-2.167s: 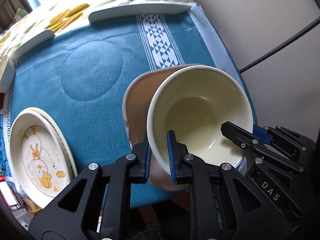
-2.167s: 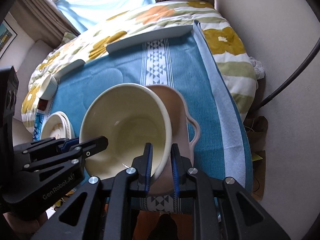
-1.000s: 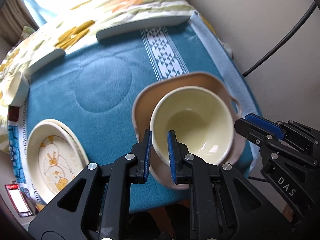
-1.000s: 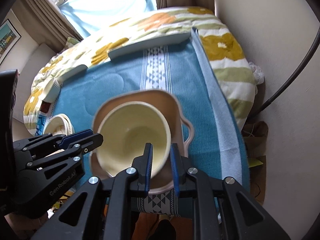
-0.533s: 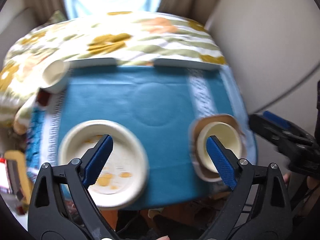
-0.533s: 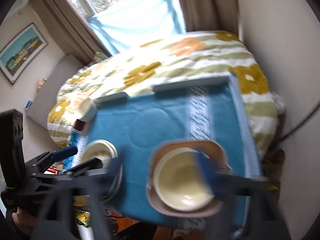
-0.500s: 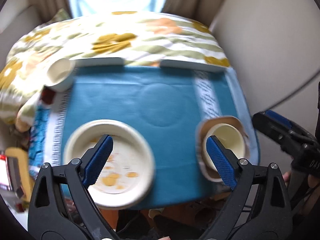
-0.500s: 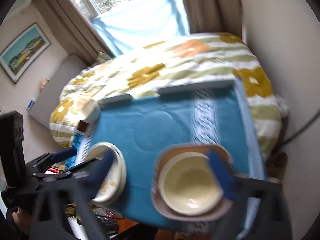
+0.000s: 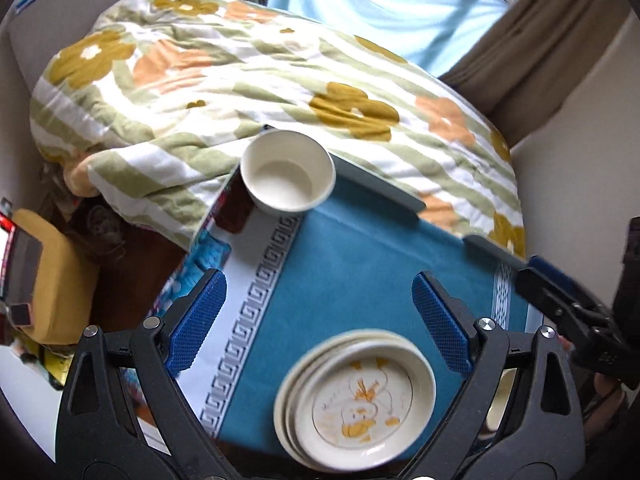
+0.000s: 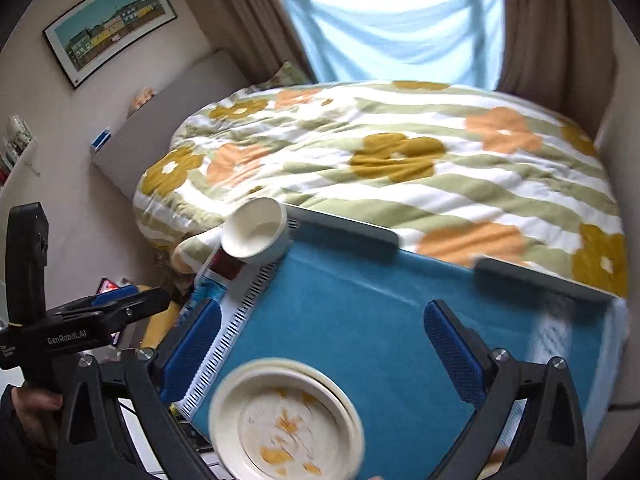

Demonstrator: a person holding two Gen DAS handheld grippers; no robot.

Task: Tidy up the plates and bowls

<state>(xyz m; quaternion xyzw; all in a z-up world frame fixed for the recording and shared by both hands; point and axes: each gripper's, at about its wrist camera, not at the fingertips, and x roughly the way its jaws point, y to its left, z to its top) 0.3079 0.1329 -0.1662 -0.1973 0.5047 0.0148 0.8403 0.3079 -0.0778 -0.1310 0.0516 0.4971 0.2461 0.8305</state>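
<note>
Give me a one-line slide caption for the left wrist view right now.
Open left gripper above stacked cartoon plates on the blue cloth; white bowl at the far corner.

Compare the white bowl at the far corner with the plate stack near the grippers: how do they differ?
The bowl is deep, plain and single; the plates are shallow, stacked, and the top one bears a yellow cartoon print. The bowl sits at the cloth's far corner by the quilt; the plates sit at its near edge. Both are cream-white, upright and ungripped.
</note>
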